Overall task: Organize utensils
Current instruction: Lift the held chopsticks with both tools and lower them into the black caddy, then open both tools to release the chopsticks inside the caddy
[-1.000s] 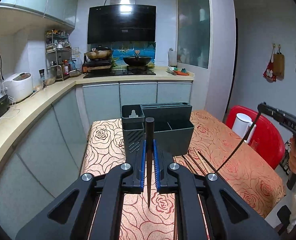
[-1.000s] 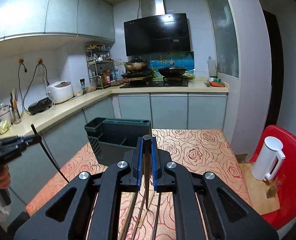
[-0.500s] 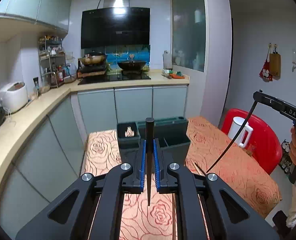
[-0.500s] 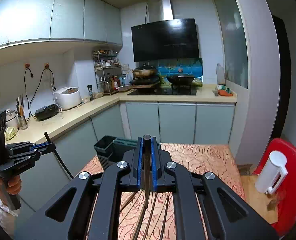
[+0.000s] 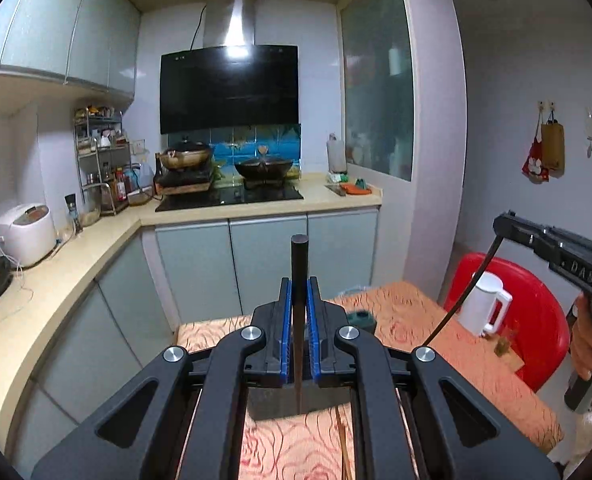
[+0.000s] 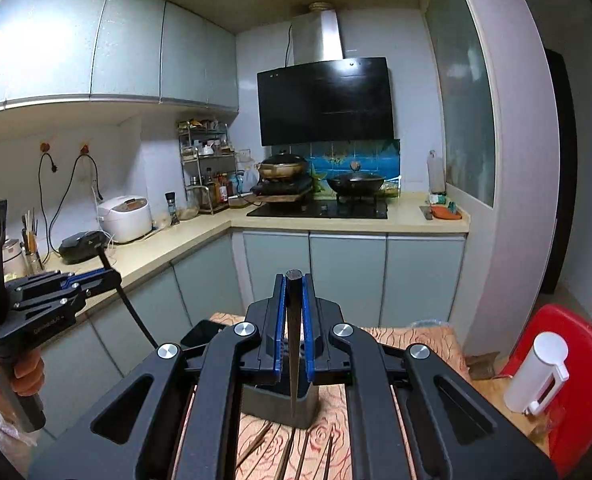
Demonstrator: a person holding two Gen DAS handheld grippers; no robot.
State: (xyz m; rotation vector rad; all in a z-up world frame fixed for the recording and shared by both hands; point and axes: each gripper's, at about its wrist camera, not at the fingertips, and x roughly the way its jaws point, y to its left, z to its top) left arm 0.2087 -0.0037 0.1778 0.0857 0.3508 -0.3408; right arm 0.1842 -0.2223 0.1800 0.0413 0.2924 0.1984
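Observation:
My left gripper (image 5: 299, 284) is shut on a dark chopstick (image 5: 298, 264) that stands upright between the blue pads, held above the table. My right gripper (image 6: 294, 280) is shut on another dark chopstick (image 6: 294, 320), also upright. The dark grey utensil holder (image 6: 280, 402) sits on the rose-patterned table below both grippers, mostly hidden behind the fingers; a corner of it shows in the left wrist view (image 5: 361, 316). Several loose chopsticks (image 6: 284, 456) lie on the table near the front. The right gripper shows in the left wrist view (image 5: 507, 224), the left gripper in the right wrist view (image 6: 104, 276).
A white kettle (image 5: 483, 304) stands on a red chair (image 5: 535, 320) right of the table. The kitchen counter (image 5: 56, 264) with a rice cooker (image 5: 26, 234) runs along the left. A stove with pans (image 6: 319, 184) is at the back.
Both grippers have risen and tilted up with their chopsticks; the table and holder have dropped low in both views.

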